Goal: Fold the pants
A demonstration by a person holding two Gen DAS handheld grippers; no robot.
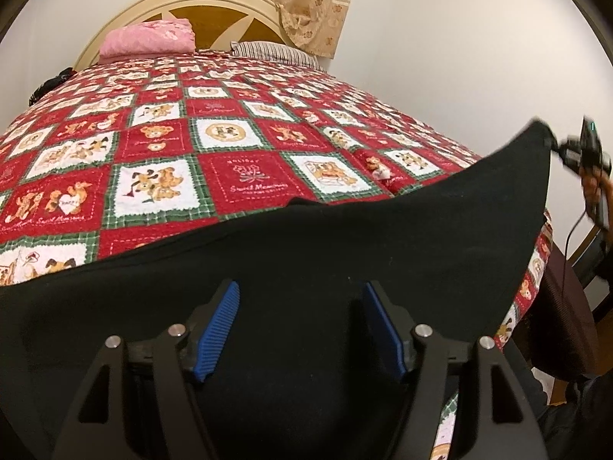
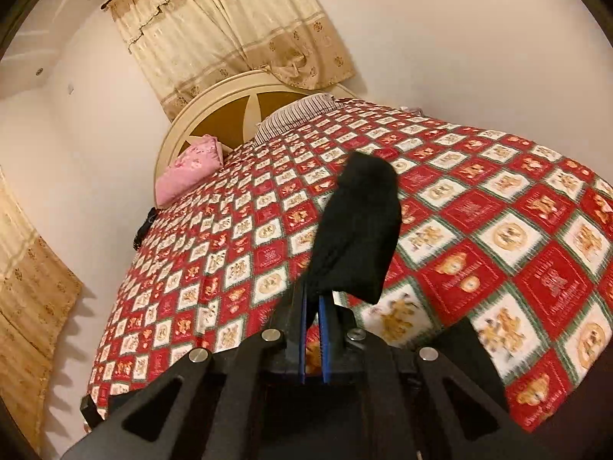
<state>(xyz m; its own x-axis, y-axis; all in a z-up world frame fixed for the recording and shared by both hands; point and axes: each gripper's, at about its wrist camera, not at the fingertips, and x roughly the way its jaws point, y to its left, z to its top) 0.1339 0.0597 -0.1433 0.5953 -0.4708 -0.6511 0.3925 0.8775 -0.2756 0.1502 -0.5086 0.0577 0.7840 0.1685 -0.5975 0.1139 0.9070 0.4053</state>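
Black pants (image 1: 345,237) lie spread over the near part of the bed, filling the lower half of the left wrist view. My left gripper (image 1: 300,287) hovers over them, open, its blue pads (image 1: 220,326) wide apart with black cloth beneath. At the right edge, my right gripper (image 1: 555,143), held by a hand (image 1: 592,188), pinches one corner of the pants and holds it lifted off the bed. In the right wrist view, the right gripper (image 2: 312,293) is shut on a bunch of the black pants (image 2: 356,230), which stands up above the quilt.
The bed has a red, white and green patchwork quilt (image 1: 230,153) with bear pictures. A pink pillow (image 1: 149,40) and a striped pillow (image 1: 272,51) lie by the cream headboard (image 1: 214,11). A beige curtain (image 1: 299,0) hangs behind. A dark chair (image 1: 563,306) stands at the right.
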